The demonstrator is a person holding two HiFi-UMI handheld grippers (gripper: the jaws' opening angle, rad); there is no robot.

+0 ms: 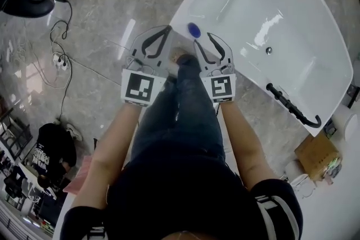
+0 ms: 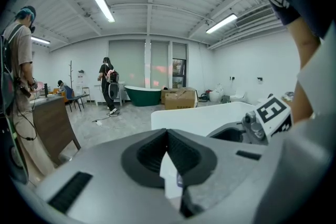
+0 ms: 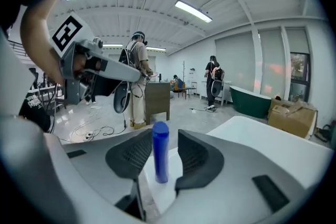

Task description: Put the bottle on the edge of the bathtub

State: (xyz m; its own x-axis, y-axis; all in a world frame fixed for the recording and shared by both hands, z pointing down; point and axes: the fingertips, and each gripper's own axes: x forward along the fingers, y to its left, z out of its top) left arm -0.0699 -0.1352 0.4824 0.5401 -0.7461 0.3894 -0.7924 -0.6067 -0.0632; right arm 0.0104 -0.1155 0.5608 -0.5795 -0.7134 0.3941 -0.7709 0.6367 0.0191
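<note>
The left gripper (image 2: 167, 132) has its jaws brought together at the tips with nothing between them. It hangs beside the work as a spare hand, probably because a single light bottle needs only one gripper. In the head view it sits just left of the other gripper, both aimed at the near end of the tub (image 1: 183, 17).

The bottle (image 3: 160, 152) stands upright on the tub's white rim, at that near end, with the basin on one side and the grey floor (image 1: 112, 3) on the other. That is the spot the task names, so the placing looks done.

The right gripper (image 1: 202, 38) has its jaws spread, one pad on each side of the bottle. The pads seem to stand just clear of it, though the wide-angle view makes the gap hard to judge. I read this as a release: the bottle carries its own weight on the rim and the jaws are wide enough to draw away without knocking it.

The bottle is slim and straight-sided, one even blue from foot to rounded top, with no label showing. It is tall for its narrow foot, so it would likely tip at a sideways nudge.
</note>
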